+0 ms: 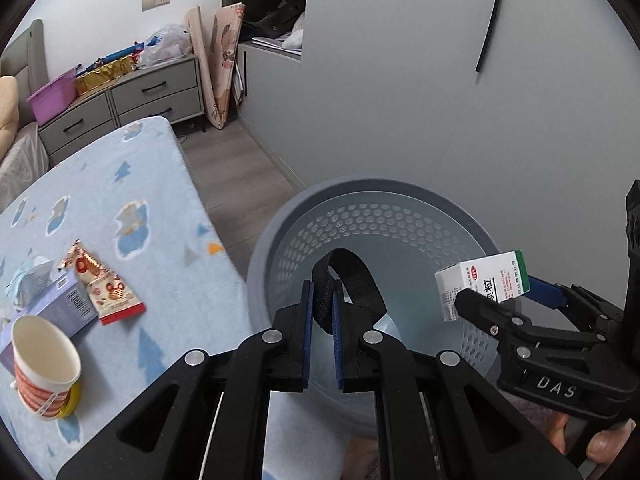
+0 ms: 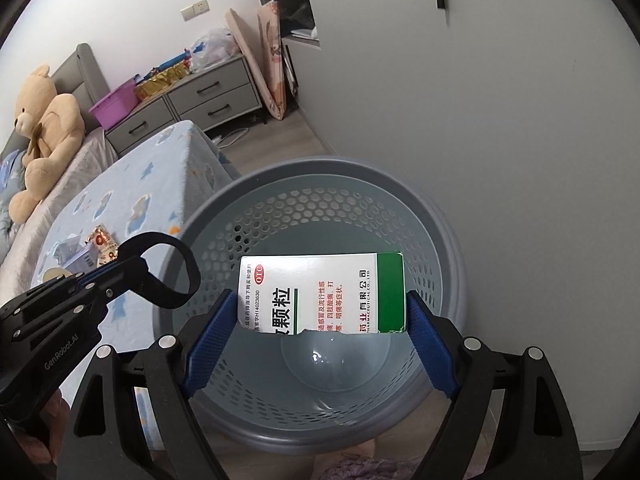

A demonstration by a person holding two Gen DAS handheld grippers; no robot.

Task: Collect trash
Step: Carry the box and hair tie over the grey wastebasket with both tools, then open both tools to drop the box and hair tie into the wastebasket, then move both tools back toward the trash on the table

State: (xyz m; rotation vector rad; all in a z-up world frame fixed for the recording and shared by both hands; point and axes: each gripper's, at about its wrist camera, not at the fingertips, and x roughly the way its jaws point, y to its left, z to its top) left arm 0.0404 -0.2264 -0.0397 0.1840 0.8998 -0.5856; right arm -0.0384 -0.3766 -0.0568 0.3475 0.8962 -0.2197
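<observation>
The basket's [image 2: 320, 432] near rim is being cut off by the gripper frames in both views, and the lower edge of the medicine box [image 2: 320, 292] is torn, so part of its print is being lost. The box is being held crosswise above the open basket, its long axis running from pad to pad and its green end toward the right; the right gripper [image 2: 320, 320] is being kept spread wide, clamped on the box's two short ends. A black strap loop [image 1: 348, 284] is being pinched by the left gripper [image 1: 322, 308], jaws nearly together, with the loop standing up over the basket's mouth. The basket is being kept just beside the blanket-covered bed edge [image 1: 192, 184] and near the grey wall — a paper cup [image 1: 44, 372] and a snack wrapper [image 1: 104, 288] are being left on the blanket.
</observation>
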